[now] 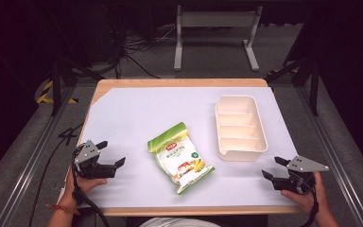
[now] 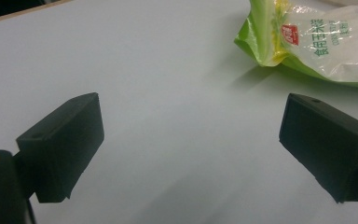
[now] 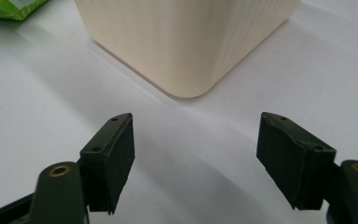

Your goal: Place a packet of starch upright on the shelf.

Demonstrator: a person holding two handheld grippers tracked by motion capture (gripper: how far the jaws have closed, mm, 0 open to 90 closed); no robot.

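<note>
A green and white food bag point(image 1: 179, 156) lies flat near the middle of the white sheet, and its green end point(image 2: 307, 37) reaches into the upper right of the left gripper view. A cream divided tray point(image 1: 239, 127) stands right of the bag; its near corner point(image 3: 186, 42) faces the right gripper's jaws. My left gripper point(image 1: 111, 153) rests at the table's left, open, left of the bag with nothing between its jaws point(image 2: 191, 144). At the front right my right gripper point(image 1: 274, 168) is open too, just short of the tray point(image 3: 196, 154).
The table point(image 1: 179, 82) has a wooden rim under the white sheet. Beyond its far edge are a metal frame point(image 1: 215, 28) and loose cables on the floor. Dark rails run along both sides.
</note>
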